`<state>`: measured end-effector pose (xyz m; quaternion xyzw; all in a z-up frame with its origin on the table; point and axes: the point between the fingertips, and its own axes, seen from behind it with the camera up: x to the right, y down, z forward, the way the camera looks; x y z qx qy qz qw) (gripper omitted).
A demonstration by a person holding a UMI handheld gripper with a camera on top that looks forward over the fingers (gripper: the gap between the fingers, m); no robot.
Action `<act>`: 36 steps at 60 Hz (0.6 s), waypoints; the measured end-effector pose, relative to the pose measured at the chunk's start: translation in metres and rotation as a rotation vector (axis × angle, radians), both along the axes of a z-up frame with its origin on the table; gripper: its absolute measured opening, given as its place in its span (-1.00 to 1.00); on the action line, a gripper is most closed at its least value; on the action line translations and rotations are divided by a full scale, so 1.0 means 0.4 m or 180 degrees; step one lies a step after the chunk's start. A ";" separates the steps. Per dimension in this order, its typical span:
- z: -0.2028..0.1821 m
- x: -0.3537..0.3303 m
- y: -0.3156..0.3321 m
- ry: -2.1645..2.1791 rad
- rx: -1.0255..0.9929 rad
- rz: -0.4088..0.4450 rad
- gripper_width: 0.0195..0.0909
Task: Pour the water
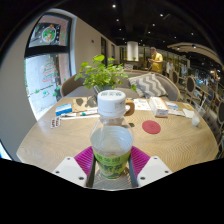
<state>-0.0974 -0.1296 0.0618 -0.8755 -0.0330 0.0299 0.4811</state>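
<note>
At the far left, a framed poster (pixel 47 34) is seen on the wall above a window-like panel. Below it, on the round wooden worktop (pixel 60 140), a white sheet of paper (pixel 50 117) is laid near the left rim, with a blue pen-like item (pixel 64 113) beside it.

Further right, a green leafy plant (pixel 100 72) is seen standing at the back of the worktop. Directly ahead of it, a clear plastic water bottle (pixel 112 140) with a white cap (pixel 111 103) and a green label is held upright between the jaws. The two pink pads (pixel 84 158) are pressed against the lower sides of the bottle, one at each side, so the gripper (pixel 112 165) is closed on it at bottle width. The bottle is thus found at the near edge of the worktop, between the fingers; whether its base is touching the surface cannot be told.

To the right of the bottle, a small red round coaster (pixel 151 127) is laid flat on the worktop, well apart from the bottle. Beyond it, papers (pixel 160 104) are spread near the far right rim. A dim room with ceiling lights is seen behind.
</note>
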 end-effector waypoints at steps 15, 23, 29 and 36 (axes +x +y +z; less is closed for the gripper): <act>0.044 0.031 0.004 -0.0058 0.0020 -0.0120 -0.43; 0.130 0.089 0.030 -0.0366 0.0125 -0.0143 -0.43; 0.200 0.171 0.084 -0.0778 0.0202 -0.0198 -0.43; 0.275 0.281 0.174 -0.1386 0.0240 -0.0253 -0.43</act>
